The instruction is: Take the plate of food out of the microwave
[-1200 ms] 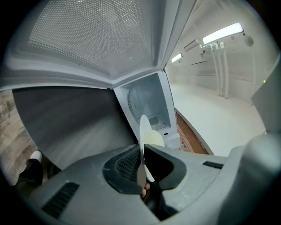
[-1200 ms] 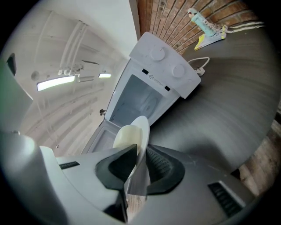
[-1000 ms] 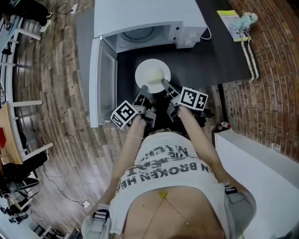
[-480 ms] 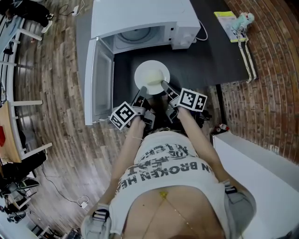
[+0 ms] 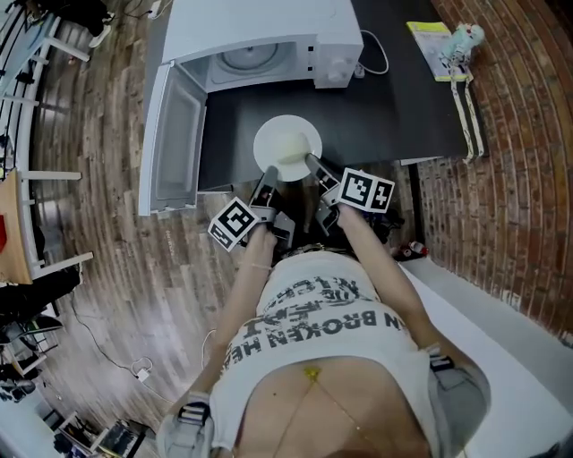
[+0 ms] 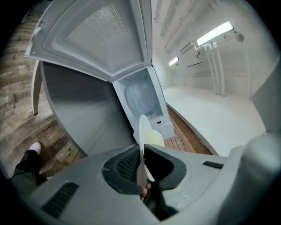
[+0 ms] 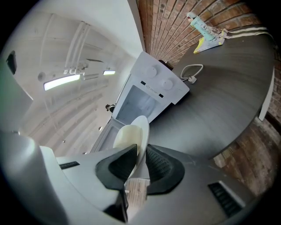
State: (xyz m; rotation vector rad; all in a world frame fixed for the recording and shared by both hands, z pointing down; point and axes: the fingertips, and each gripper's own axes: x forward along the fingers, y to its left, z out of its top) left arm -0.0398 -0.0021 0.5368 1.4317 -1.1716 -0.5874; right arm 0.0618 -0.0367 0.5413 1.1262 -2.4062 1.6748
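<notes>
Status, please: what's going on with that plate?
Left gripper, right gripper: jaws shut on round white plate of pale food. Plate outside open white microwave, over dark tabletop. Nothing blocking.

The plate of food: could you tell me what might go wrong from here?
Both the left gripper and right gripper pinch the plate only at its near rim, so it could tip away and spill the food. The open microwave door stands close on the left; a sideways swing might knock it.

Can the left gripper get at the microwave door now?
Probably not: the left gripper and the right gripper are both shut on the plate, though nothing blocks the open microwave door.
</notes>
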